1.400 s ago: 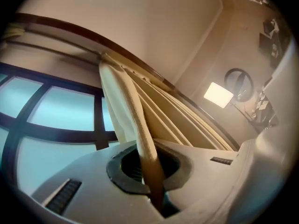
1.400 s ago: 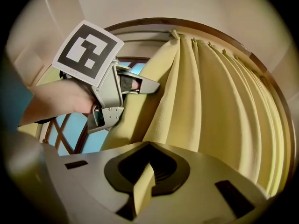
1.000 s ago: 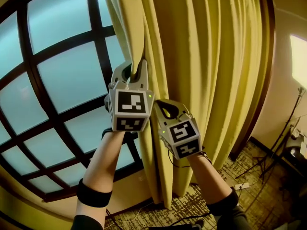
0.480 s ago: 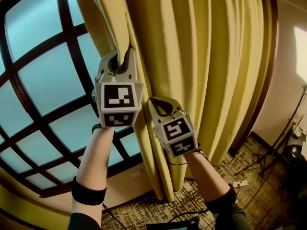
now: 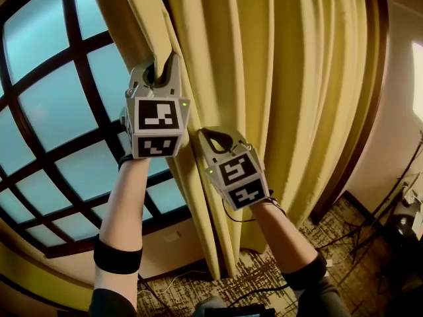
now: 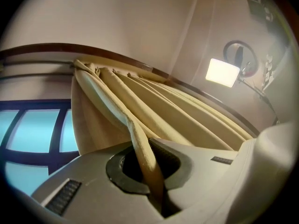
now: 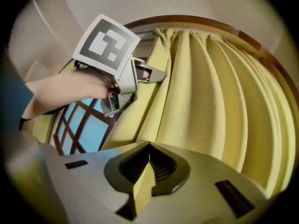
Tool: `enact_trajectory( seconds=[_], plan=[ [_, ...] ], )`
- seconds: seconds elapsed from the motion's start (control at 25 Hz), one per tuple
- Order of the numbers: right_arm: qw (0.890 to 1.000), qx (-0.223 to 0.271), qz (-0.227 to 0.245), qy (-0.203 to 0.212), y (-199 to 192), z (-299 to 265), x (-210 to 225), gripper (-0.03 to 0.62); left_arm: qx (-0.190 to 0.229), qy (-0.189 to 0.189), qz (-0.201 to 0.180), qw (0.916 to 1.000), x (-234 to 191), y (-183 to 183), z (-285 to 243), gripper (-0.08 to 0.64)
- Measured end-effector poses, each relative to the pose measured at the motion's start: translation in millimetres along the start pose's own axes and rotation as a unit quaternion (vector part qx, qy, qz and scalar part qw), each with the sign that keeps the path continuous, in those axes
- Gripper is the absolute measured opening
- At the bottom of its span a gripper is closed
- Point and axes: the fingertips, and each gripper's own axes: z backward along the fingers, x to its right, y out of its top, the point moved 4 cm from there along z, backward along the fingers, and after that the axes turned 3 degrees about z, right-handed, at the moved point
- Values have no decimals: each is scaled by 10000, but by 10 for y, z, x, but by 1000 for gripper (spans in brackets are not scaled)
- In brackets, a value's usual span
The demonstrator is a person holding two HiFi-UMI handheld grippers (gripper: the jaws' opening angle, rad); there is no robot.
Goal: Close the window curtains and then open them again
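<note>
A yellow pleated curtain (image 5: 284, 98) hangs over the right part of a dark-framed window (image 5: 59, 111). My left gripper (image 5: 160, 70) is held high and is shut on the curtain's leading edge. In the left gripper view a fold of the curtain (image 6: 140, 148) runs down between the jaws of that left gripper (image 6: 154, 190). My right gripper (image 5: 215, 136) sits lower and to the right, shut on a curtain fold. Close up, the right gripper (image 7: 142, 190) pinches a narrow strip of the curtain (image 7: 143, 183), with the left gripper (image 7: 152, 73) above it.
A curved dark rail (image 7: 187, 20) carries the curtain top. A bright lamp (image 6: 223, 72) shines on the right wall. Patterned carpet (image 5: 264, 269) with cables lies below, and dark stands and equipment (image 5: 403, 223) crowd the right corner.
Both grippers have moved left across the window with the curtain edge in them, the left one also rising a little. The curtain now covers more glass.
</note>
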Motion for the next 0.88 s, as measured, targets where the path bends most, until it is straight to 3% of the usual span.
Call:
enact_trajectory(
  seconds=[0.48,0.68,0.88],
  plan=[
    [9991,-209,176,-338,-273,148,674,18,334,-290,-287,9986,337,162,-468,3],
    [9982,-166,175,-551,-228,99,984,20,554,-680,-475,9950,520,418,-743,3],
    [9975,-112,128,-687,-253,104,1244,18,581,-835,-627,9928,701,574,-1007,3]
  ],
)
